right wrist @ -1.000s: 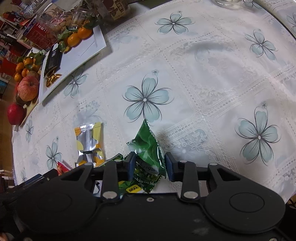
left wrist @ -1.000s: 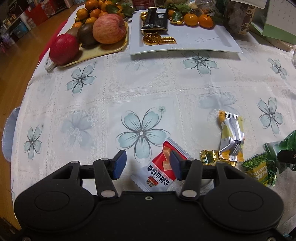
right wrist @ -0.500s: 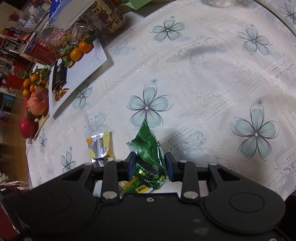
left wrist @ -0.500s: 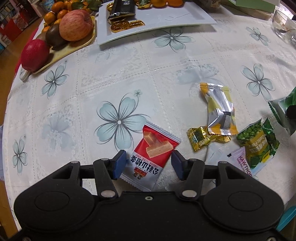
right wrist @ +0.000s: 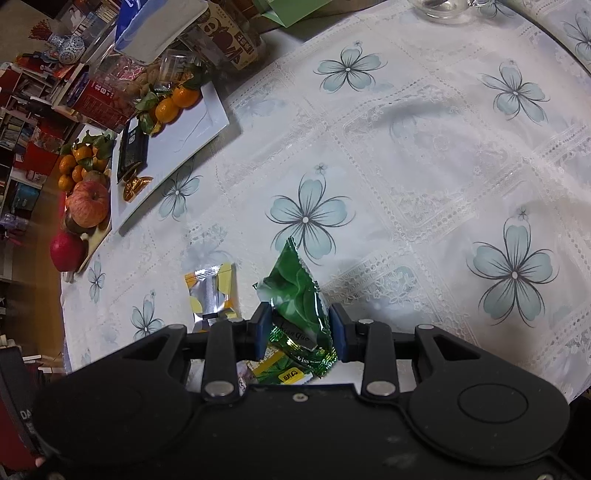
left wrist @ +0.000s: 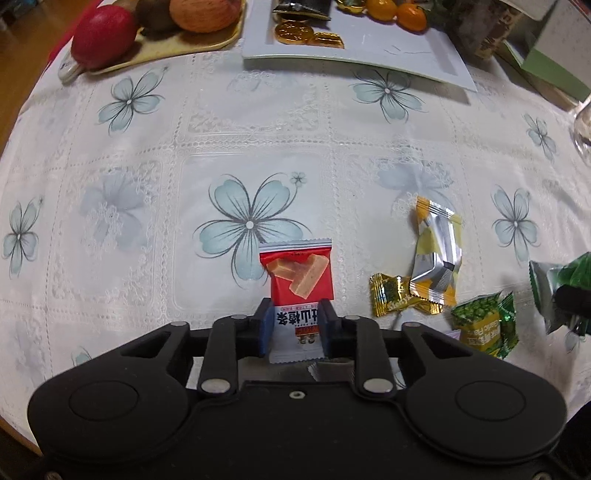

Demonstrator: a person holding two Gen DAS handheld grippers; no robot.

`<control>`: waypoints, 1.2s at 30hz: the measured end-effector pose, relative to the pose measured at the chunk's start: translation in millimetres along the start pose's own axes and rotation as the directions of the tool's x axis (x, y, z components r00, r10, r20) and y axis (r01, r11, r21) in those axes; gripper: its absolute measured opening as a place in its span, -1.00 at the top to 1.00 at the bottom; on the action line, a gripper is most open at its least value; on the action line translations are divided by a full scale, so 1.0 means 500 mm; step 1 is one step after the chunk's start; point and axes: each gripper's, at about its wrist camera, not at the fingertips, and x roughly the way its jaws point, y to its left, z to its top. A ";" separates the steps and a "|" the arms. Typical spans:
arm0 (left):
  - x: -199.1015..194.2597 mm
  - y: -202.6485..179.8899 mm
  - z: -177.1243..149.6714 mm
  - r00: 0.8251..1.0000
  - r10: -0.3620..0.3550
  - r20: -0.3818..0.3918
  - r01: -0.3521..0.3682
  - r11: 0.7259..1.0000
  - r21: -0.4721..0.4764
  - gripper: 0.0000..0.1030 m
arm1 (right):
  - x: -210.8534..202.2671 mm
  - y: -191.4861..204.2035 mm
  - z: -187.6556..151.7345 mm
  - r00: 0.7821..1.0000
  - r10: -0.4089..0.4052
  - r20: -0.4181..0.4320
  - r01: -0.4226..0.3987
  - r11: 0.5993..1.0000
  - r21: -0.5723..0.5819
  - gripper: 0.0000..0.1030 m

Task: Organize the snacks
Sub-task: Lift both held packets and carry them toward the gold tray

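The left gripper [left wrist: 294,326] points steeply down at the tabletop [left wrist: 147,206], its blue-padded fingers [left wrist: 263,325] closing in on the white lower end of a red snack packet [left wrist: 298,291]; both pads sit against the packet's side edges, so the wrapper is pinched between them. The packet's red upper half, printed with tan wafer pieces, sticks out ahead of the fingers over a pale blue flower on the lace-patterned cloth.

To the right of it lie more loose snacks: a small gold candy [left wrist: 388,293] touching a silver-and-yellow packet [left wrist: 437,254], and nearer the gripper body a green pea packet [left wrist: 484,326]. Under the gripper, something pale shows by the green packet, but it is mostly hidden and I can't say what it is.

The right gripper [right wrist: 298,326] holds a dark green wrapper [right wrist: 299,295] clamped between its fingers [right wrist: 338,330], the wrapper's pointed end rising up out of the grip and its crinkled lower end hanging below the pads. The same wrapper shows at the far right edge of the left wrist view.

At the far side of the tabletop stands a white rectangular plate [left wrist: 406,55] carrying gold foil coins [left wrist: 295,32], a dark bar [right wrist: 132,149] and small oranges [left wrist: 397,11]. Beside it, a yellowish tray [left wrist: 173,48] holds an apple [right wrist: 88,203] and other fruit.
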 end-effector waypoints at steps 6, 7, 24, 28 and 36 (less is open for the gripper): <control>-0.018 -0.004 -0.002 0.996 0.063 0.056 -0.062 0.998 -0.009 0.36 | 0.006 0.000 -0.006 1.000 -0.020 -0.004 0.020 1.000 -0.003 0.31; -0.017 -0.009 -0.001 0.995 0.075 0.064 -0.075 0.997 -0.006 0.28 | 0.007 0.001 -0.006 1.000 -0.019 -0.005 0.018 1.000 -0.004 0.31; 0.023 -0.062 0.007 0.985 0.157 0.074 -0.160 0.987 0.030 -0.01 | 0.005 0.013 -0.013 1.000 -0.006 -0.007 0.006 0.999 -0.039 0.31; 0.023 -0.055 0.010 0.989 0.133 0.063 -0.134 0.991 0.008 0.12 | 0.004 0.013 -0.016 1.000 -0.005 -0.006 0.005 0.999 -0.051 0.31; -0.010 -0.015 0.011 0.995 0.063 0.073 -0.056 0.994 -0.090 0.18 | -0.020 0.010 -0.020 0.999 0.022 0.028 -0.020 0.997 -0.069 0.31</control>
